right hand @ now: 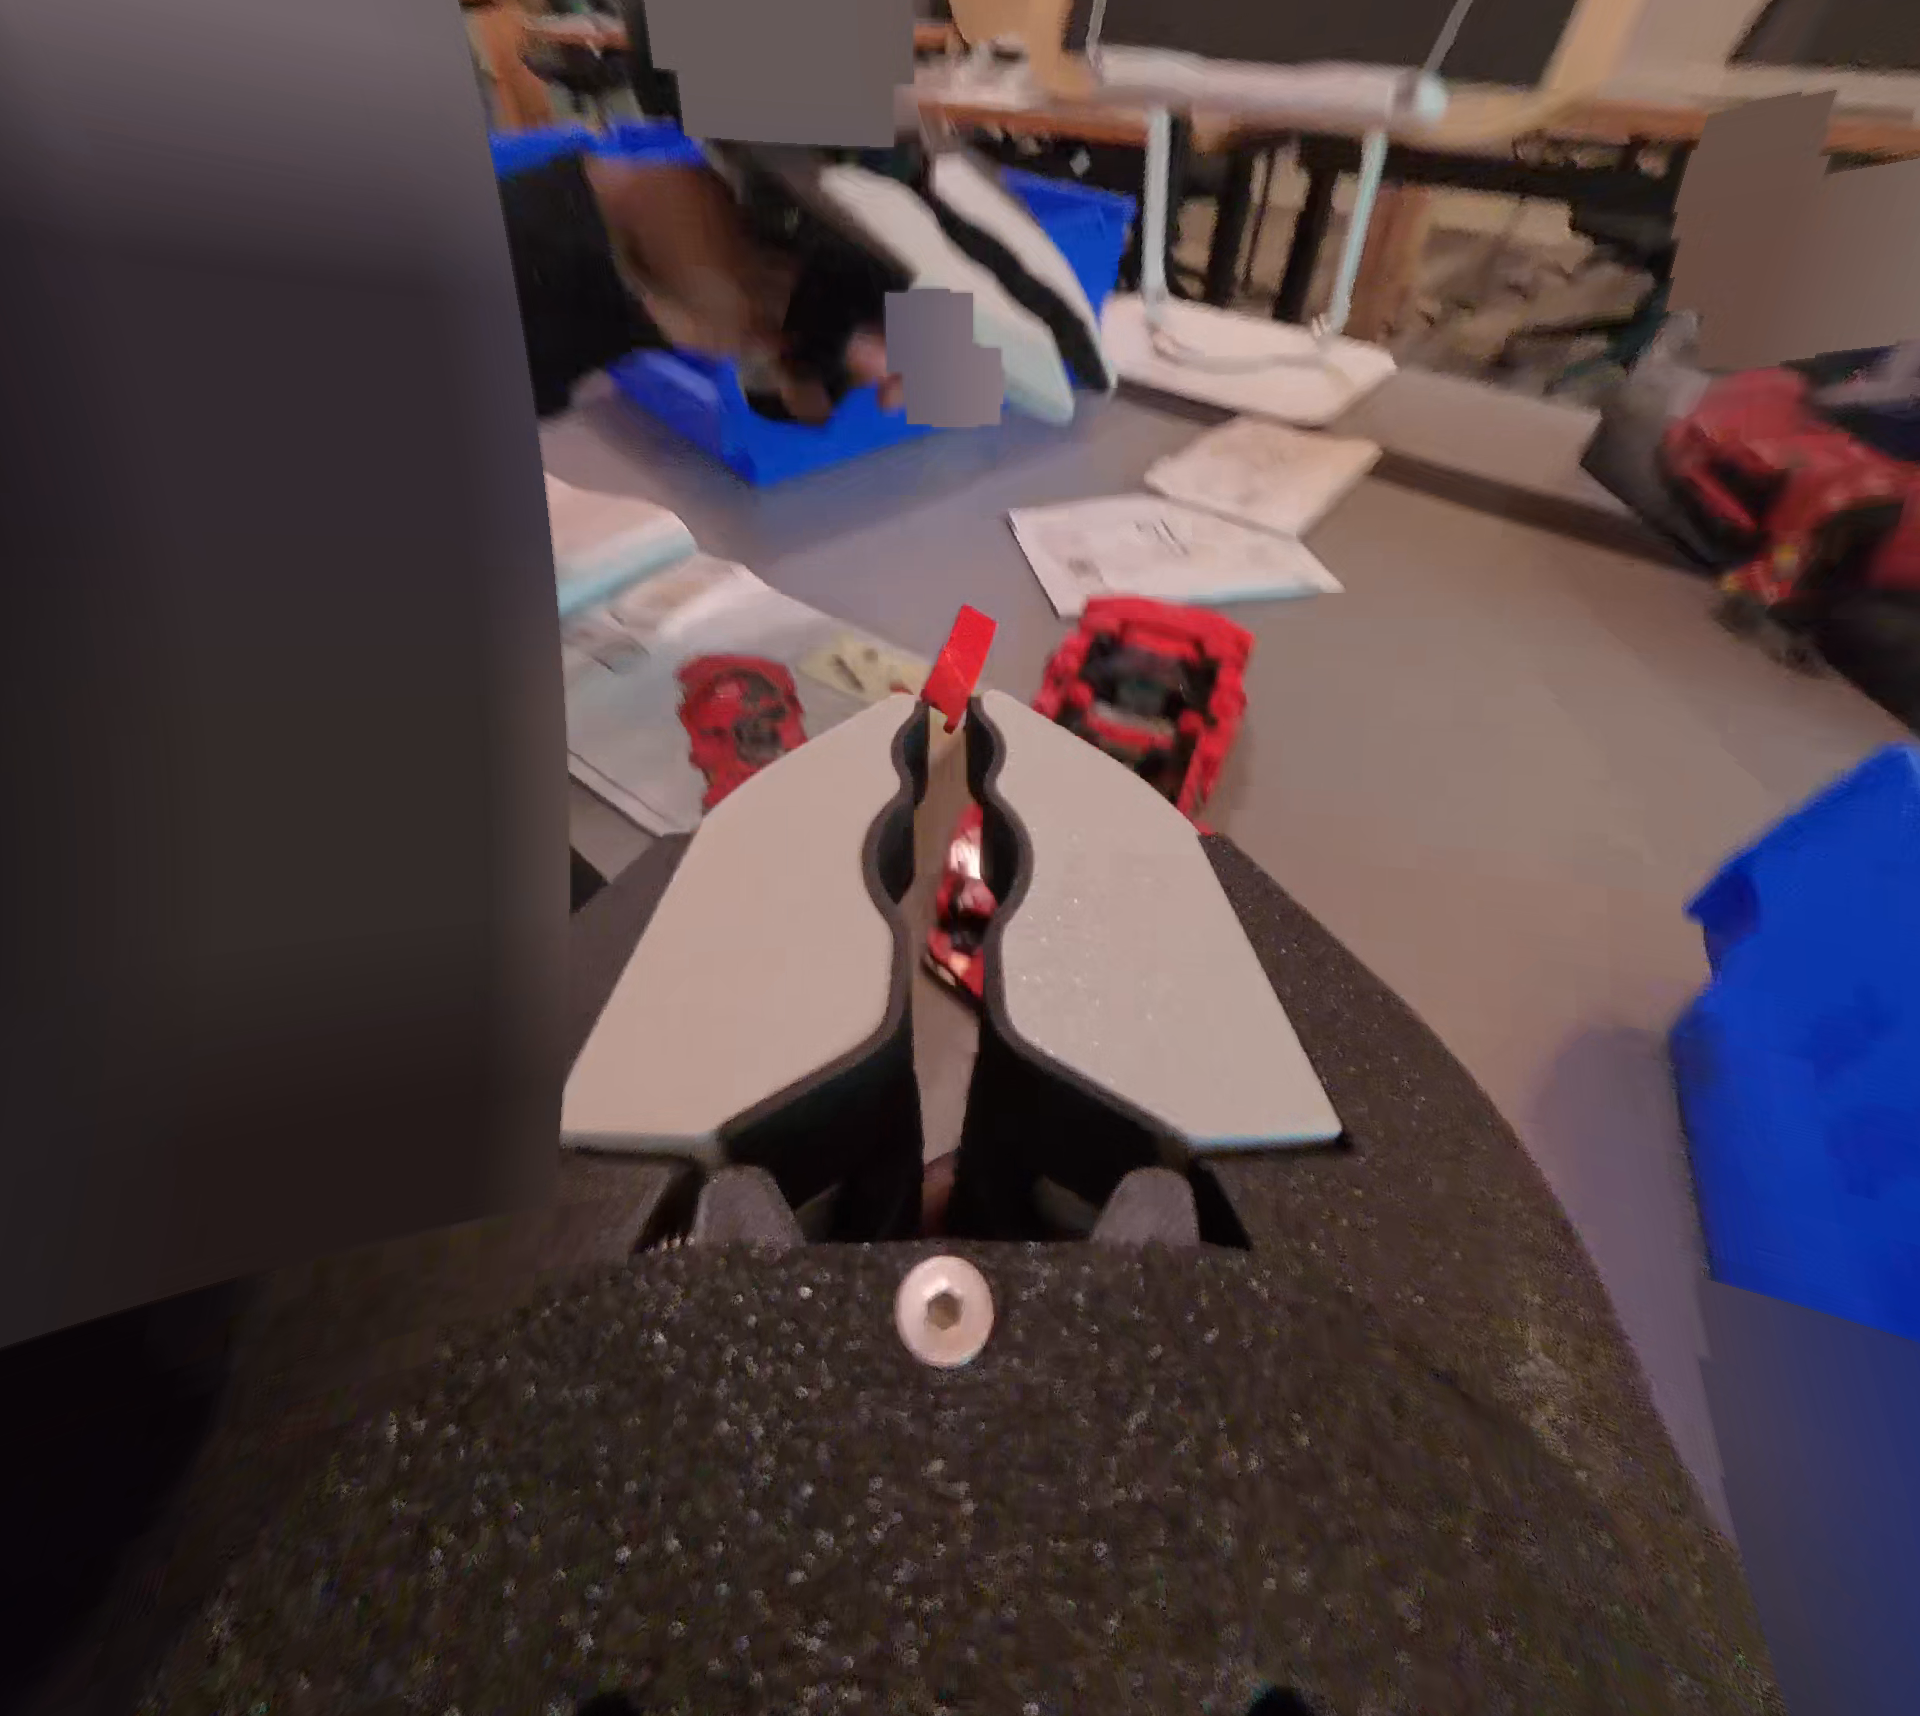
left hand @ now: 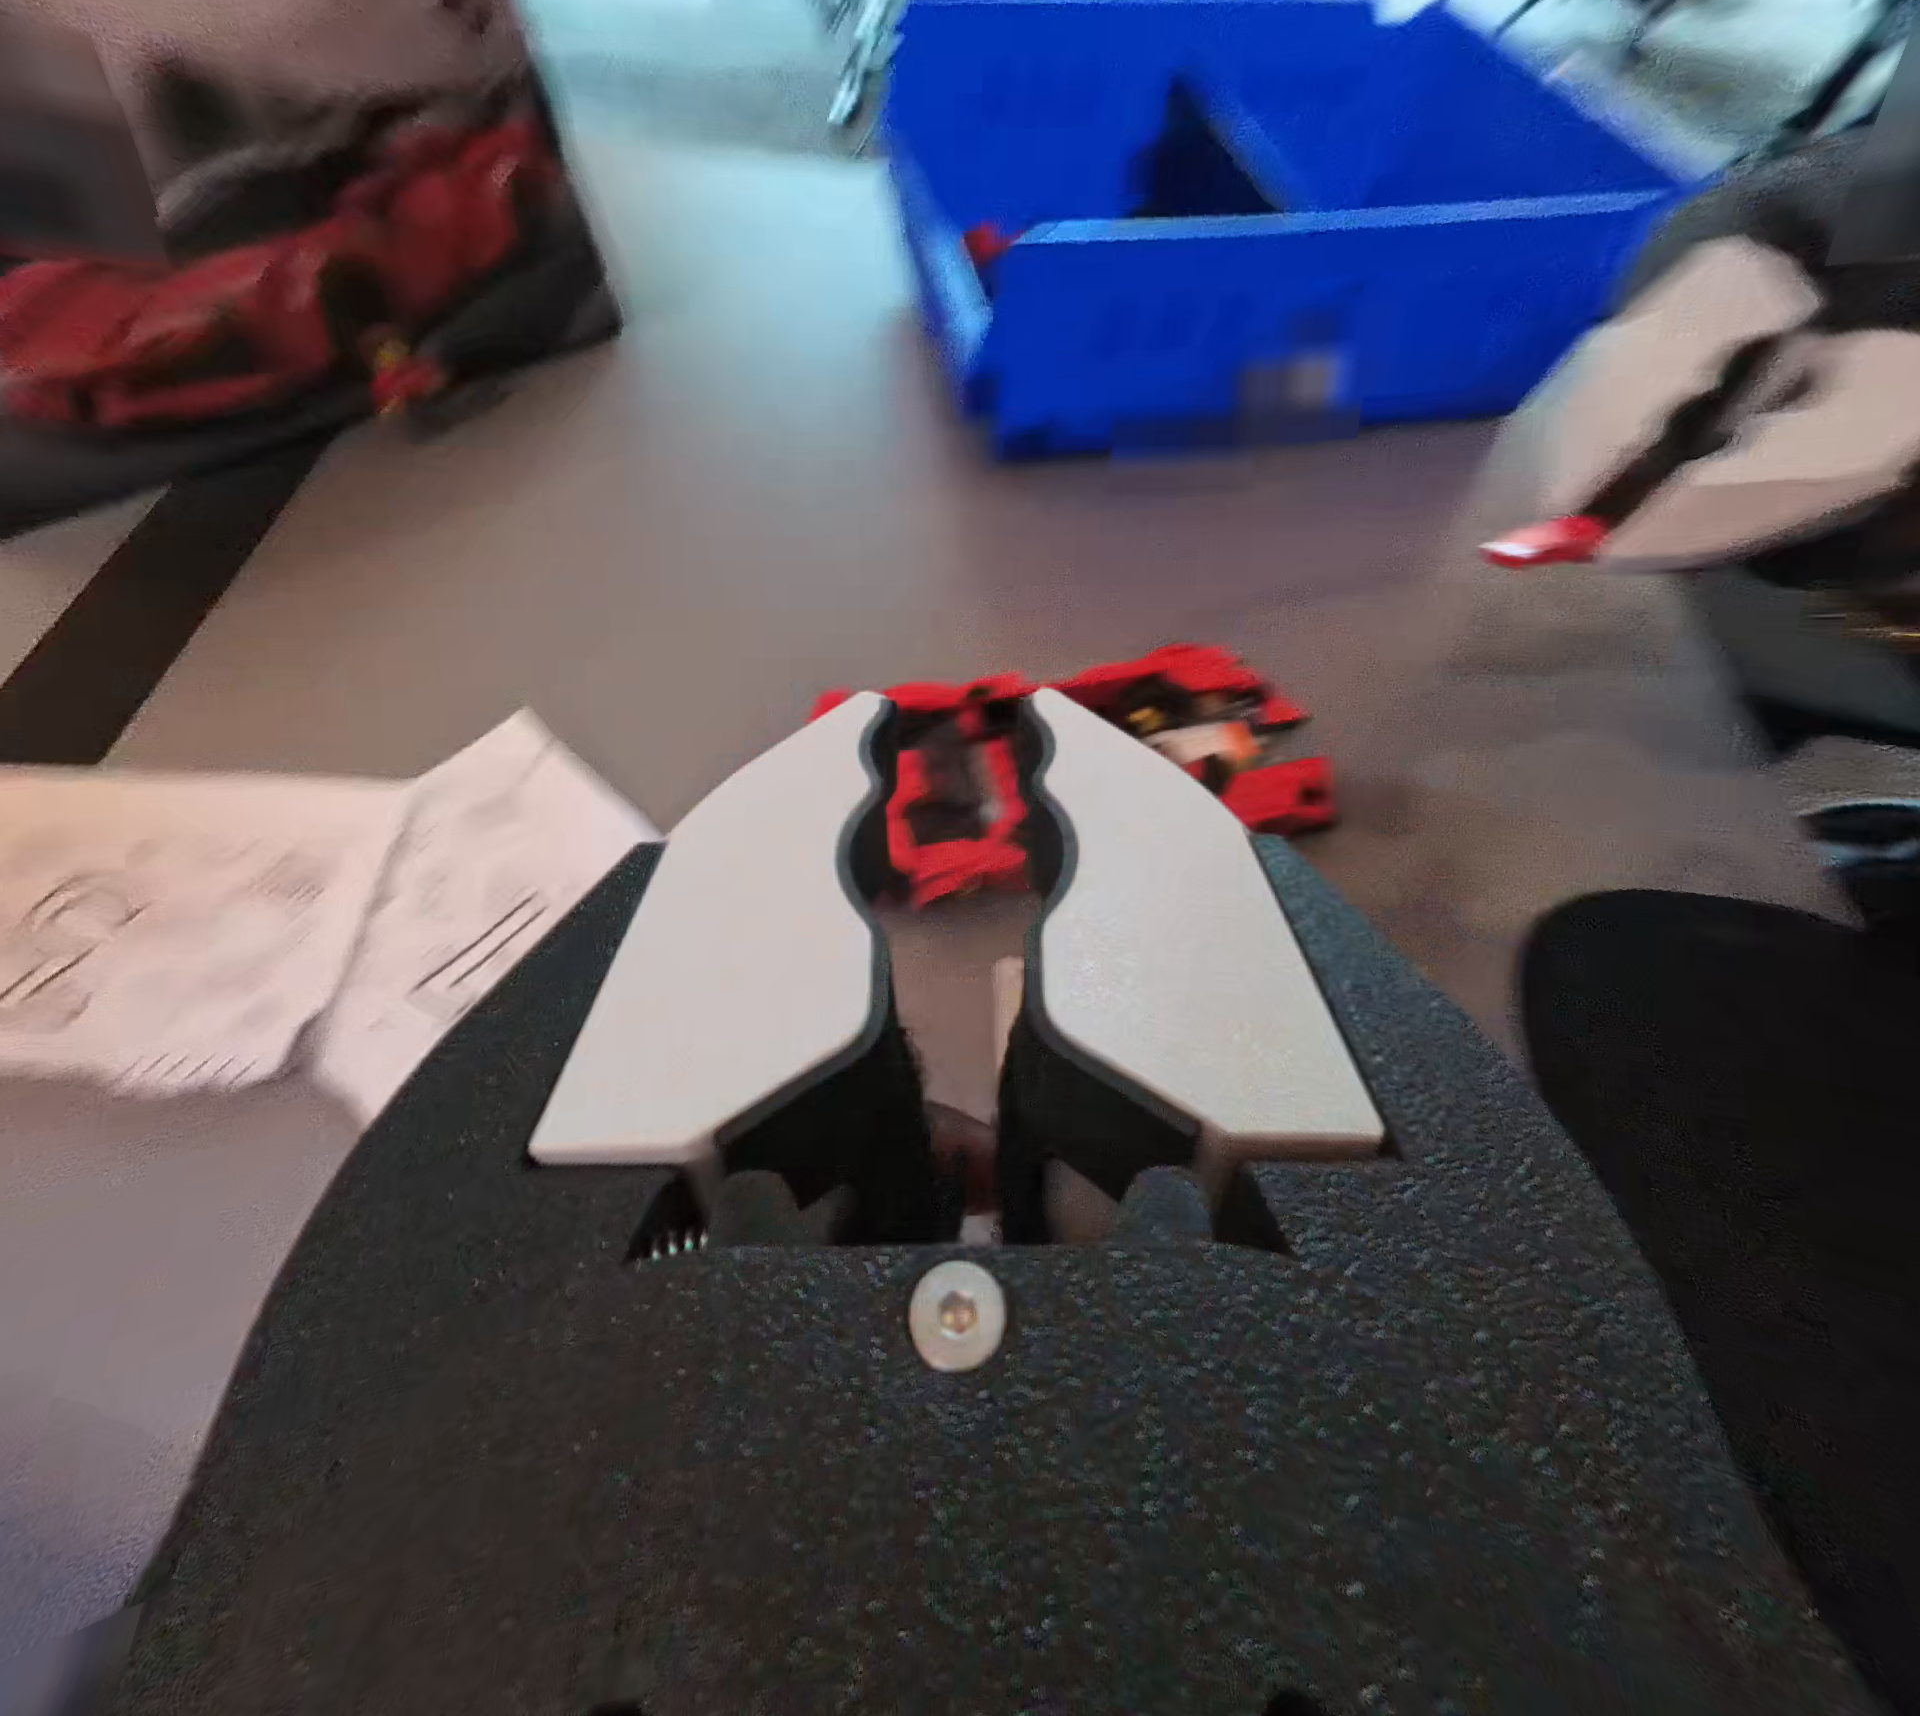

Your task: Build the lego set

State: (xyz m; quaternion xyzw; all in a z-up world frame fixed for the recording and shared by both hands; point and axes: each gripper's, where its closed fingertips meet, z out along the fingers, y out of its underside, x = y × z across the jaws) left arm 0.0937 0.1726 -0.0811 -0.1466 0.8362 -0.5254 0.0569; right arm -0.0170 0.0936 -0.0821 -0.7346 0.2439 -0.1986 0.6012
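A partly built red Lego car lies on the grey table. My left gripper hovers just short of it, jaws a little apart, with the car's near end showing in the gap; I cannot tell if they touch it. My right gripper is shut on a small flat red piece that sticks out past its tips. It holds the piece above the table to the right of the car. It shows in the left wrist view with the red piece.
A blue divided bin stands behind the car, the set's box at far left, instruction sheets at near left. In the right wrist view: more booklets, a blue bin at right, another person's hand and gripper over a farther blue bin. One gripper's finger ends stand about 15 cm off the other's.
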